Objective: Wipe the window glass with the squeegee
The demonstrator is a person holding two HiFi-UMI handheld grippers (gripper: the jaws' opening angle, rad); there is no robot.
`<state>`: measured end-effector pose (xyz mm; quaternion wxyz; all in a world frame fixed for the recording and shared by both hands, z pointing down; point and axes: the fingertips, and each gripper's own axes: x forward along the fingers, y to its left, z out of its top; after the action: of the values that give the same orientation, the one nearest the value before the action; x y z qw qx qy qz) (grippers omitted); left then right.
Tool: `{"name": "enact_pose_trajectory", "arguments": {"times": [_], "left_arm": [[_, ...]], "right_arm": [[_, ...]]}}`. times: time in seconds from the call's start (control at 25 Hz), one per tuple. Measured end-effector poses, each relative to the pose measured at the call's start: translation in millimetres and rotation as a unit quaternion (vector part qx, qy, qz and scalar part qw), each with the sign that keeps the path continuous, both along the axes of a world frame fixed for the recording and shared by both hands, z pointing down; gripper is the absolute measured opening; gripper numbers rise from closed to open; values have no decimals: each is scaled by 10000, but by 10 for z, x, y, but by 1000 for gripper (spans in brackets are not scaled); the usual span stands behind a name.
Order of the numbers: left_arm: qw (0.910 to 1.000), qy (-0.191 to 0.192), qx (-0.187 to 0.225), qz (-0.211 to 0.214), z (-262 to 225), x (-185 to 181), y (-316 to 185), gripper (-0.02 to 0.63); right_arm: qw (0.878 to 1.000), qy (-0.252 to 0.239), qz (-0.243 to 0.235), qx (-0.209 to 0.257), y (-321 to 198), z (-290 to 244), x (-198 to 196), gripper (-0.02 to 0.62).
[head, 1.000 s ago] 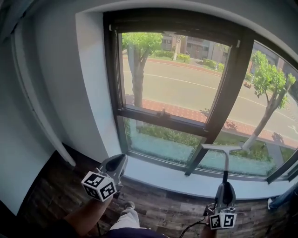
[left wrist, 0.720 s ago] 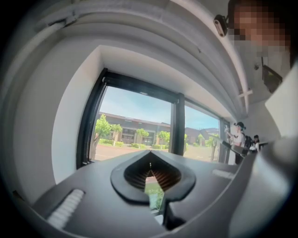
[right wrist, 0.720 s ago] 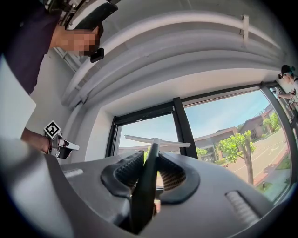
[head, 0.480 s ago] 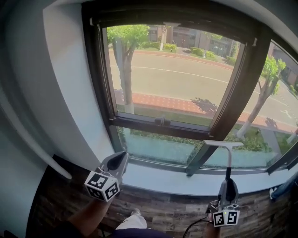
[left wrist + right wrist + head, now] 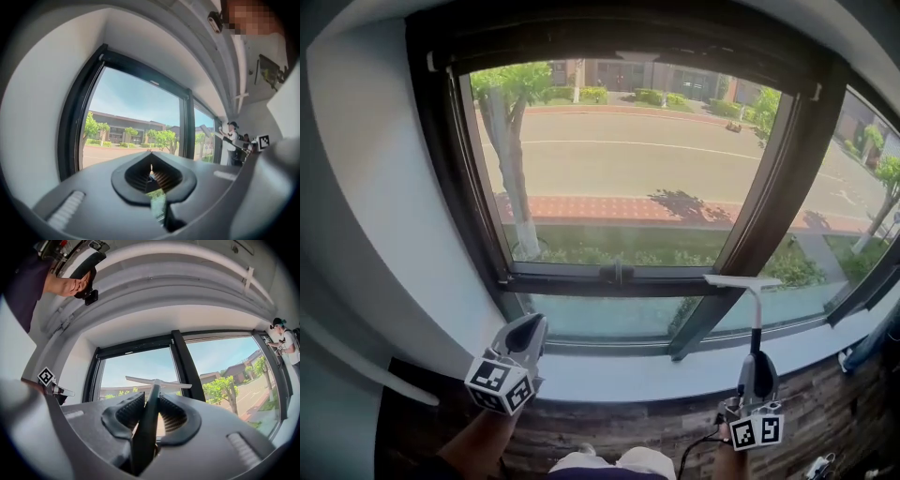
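The squeegee (image 5: 754, 305) stands upright in front of the window, its pale blade (image 5: 742, 281) level with the lower frame bar. My right gripper (image 5: 757, 361) is shut on its dark handle (image 5: 149, 427); in the right gripper view the blade (image 5: 158, 382) shows crosswise above the jaws. The window glass (image 5: 628, 169) is a large pane in a dark frame, looking out on a street and trees. My left gripper (image 5: 530, 328) hovers low at the left near the sill, jaws closed on nothing (image 5: 151, 161).
A pale sill (image 5: 628, 375) runs under the window, and a latch (image 5: 617, 272) sits on the lower frame bar. A thick dark mullion (image 5: 764, 206) slants between the panes. White wall (image 5: 375, 216) flanks the left. A person (image 5: 283, 341) stands further along to the right.
The window now fills more of the head view and its left frame has slid leftwards. Both grippers keep their low places, the squeegee still upright in the right one.
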<state>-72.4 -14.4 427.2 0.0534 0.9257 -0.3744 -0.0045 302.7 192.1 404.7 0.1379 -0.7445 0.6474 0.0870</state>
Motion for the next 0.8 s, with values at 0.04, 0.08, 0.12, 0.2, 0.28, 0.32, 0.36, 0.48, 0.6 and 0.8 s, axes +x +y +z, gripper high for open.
{"name": "enact_pose_trajectory", "arguments": {"times": [0.04,0.08,0.12,0.2,0.28,0.32,0.36,0.48,0.6,0.8], "left_arm": [[10000,59,-68,27,16,1,-80,-6],[9999,124,-107,55,24,7,-148,-6],[9998,182,-103,79,23,14,-210,-6],[9995,273,-79,110,4,31,-325,-6],[9993,323,-108,123,-16,48,-434,-6],[9993,330,-104,119,-22,54,-486,-6],[9994,327,-75,101,-23,55,-539,-6],[9995,302,46,-3,-36,48,-718,-6],[9997,245,89,-30,-112,115,-916,-6],[9995,209,232,-69,-372,348,-1286,-6]], "right_arm": [[10000,12,24,-6,-45,-19,-21,103],[10000,33,51,-21,-81,-33,-33,103],[9999,59,84,-44,-116,-42,-35,103],[9998,107,144,-77,-201,-51,-17,103],[9997,146,171,-52,-307,-59,8,103],[9997,165,172,-25,-365,-62,18,103],[9997,186,170,3,-424,-63,27,103],[9995,243,164,109,-611,-64,62,103],[9993,244,151,219,-826,-87,143,103],[9980,466,134,393,-1198,-265,324,103]]}}
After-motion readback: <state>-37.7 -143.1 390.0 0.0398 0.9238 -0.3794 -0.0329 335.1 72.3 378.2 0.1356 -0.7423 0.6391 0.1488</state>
